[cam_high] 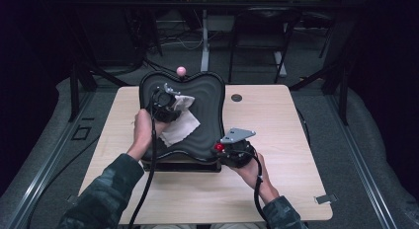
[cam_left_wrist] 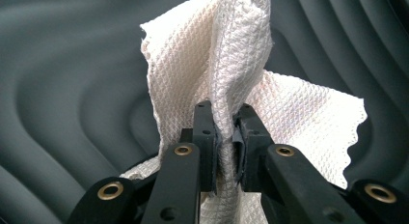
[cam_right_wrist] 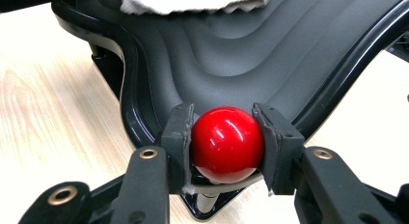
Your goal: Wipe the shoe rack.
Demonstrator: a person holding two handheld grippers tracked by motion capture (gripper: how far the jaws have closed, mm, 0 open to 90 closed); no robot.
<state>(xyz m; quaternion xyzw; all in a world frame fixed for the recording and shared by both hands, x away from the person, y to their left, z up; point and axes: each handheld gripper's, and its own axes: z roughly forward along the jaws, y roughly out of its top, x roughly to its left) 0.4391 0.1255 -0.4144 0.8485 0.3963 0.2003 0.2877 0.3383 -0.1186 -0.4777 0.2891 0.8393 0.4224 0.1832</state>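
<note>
Two grippers: left gripper (cam_left_wrist: 224,137) fingers pinch white cloth (cam_left_wrist: 226,74); right gripper (cam_right_wrist: 226,142) fingers clamp red knob (cam_right_wrist: 226,143).

table (cam_high: 291,135) lit from above | surroundings dark | red ball (cam_right_wrist: 226,142) glares (close views sharp)

Ahead of left gripper (cam_high: 170,104): white cloth (cam_high: 182,121) bunched, blocking. Beyond right gripper (cam_high: 228,148): black wavy tray (cam_high: 207,98) rising as barrier (red ball (cam_right_wrist: 227,143) between jaws). Right of it: bare table (cam_high: 286,155), open passage.
</note>
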